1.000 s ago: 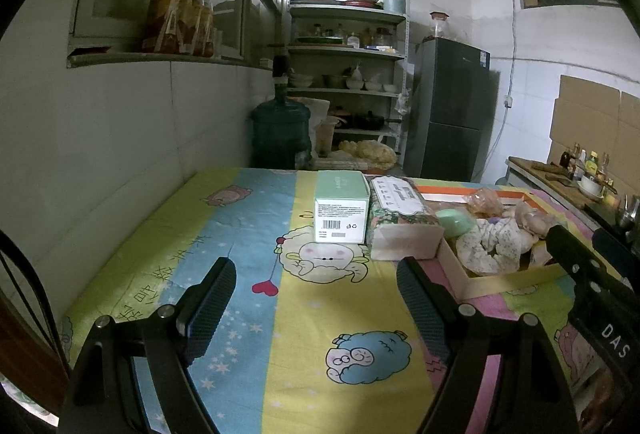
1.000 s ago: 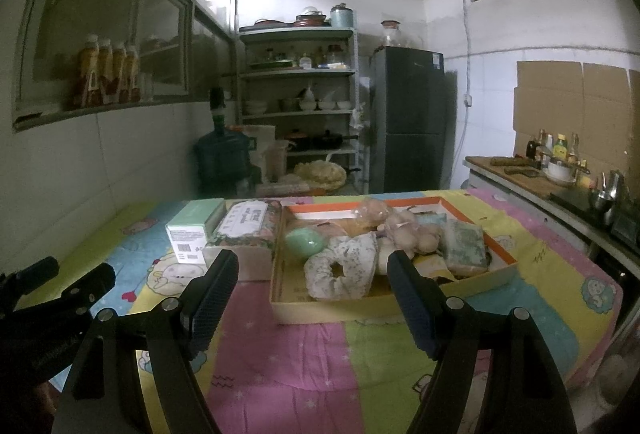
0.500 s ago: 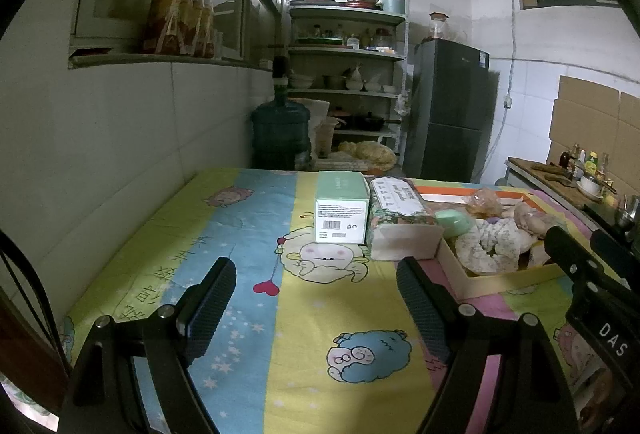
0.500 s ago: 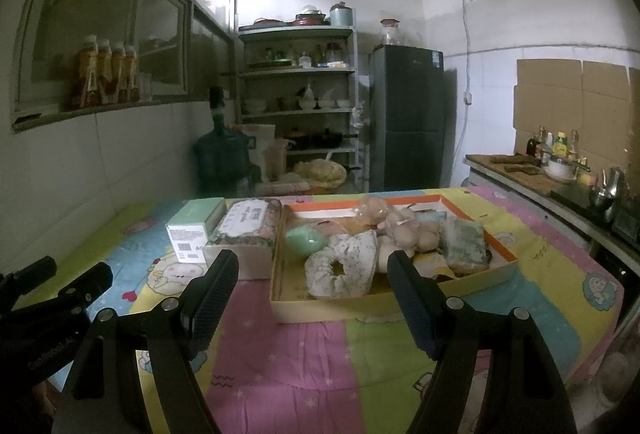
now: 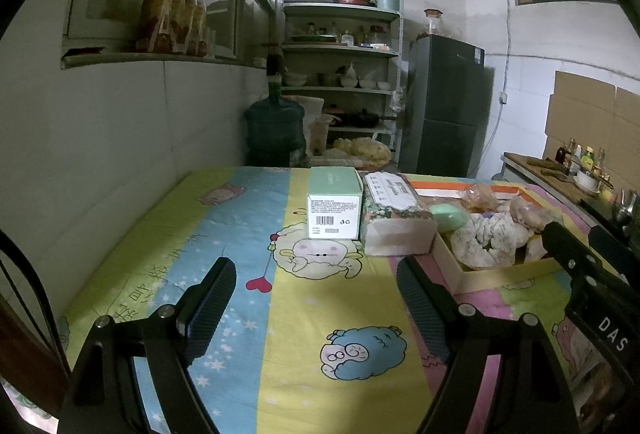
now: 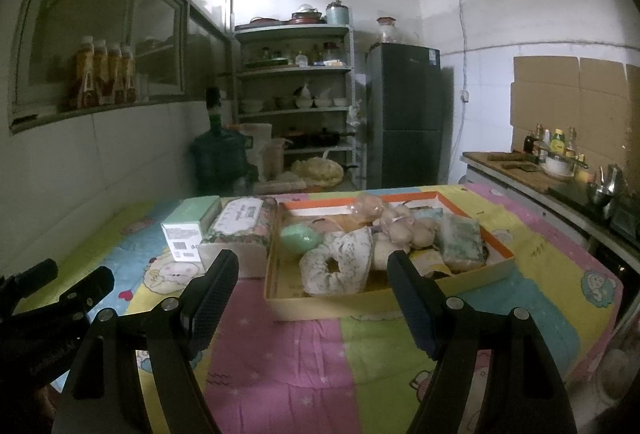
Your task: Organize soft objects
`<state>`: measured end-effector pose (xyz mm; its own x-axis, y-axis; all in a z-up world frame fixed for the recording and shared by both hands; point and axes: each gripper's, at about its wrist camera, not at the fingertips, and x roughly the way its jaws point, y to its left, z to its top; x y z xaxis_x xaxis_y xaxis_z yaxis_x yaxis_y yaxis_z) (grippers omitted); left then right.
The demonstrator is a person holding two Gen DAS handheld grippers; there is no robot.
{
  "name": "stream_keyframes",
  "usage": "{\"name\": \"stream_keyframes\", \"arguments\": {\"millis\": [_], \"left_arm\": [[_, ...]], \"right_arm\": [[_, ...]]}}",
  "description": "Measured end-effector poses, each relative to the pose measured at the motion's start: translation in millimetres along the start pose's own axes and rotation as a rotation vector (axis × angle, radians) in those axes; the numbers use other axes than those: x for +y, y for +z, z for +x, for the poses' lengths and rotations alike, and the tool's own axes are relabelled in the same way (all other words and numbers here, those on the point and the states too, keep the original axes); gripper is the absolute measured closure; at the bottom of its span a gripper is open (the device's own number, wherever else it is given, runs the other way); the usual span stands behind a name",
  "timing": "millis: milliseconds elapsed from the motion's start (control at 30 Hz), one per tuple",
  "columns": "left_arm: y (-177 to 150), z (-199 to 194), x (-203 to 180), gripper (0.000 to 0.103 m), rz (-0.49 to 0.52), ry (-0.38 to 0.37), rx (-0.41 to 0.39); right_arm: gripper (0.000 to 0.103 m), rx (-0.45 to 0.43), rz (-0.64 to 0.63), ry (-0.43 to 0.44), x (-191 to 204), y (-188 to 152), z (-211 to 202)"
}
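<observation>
Hovering released and empty, the left gripper [image 5: 316, 288] and right gripper [image 6: 312, 280] are facing a shallow orange-rimmed cardboard tray [image 6: 390, 300] of soft items

Left tongs [image 5: 316, 280] gape empty over cartoon tablecloth [image 5: 240, 234].

Dim greenish indoor light, heavy fisheye bending, dark corners

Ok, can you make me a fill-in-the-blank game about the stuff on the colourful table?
1. The soft things lie piled in a shallow cardboard ___.
2. The mint green box stands right beside the flowery ___ box.
3. The right gripper has its jaws ___ and holds nothing.
4. The round green thing lies next to the flowery ___-shaped cloth.

Missing words: tray; tissue; open; ring
</observation>
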<state>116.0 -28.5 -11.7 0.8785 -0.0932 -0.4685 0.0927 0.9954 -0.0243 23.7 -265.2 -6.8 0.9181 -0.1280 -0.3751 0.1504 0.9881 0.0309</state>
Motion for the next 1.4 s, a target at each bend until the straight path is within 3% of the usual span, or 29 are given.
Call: {"name": "stream_keyframes", "arguments": {"millis": [1400], "left_arm": [[-4.9,10.3,2.0,0.020,0.010,-0.005,0.013]], "right_arm": [[0.025,0.003,0.001,0.000,-1.2,-1.7,-0.8]]}}
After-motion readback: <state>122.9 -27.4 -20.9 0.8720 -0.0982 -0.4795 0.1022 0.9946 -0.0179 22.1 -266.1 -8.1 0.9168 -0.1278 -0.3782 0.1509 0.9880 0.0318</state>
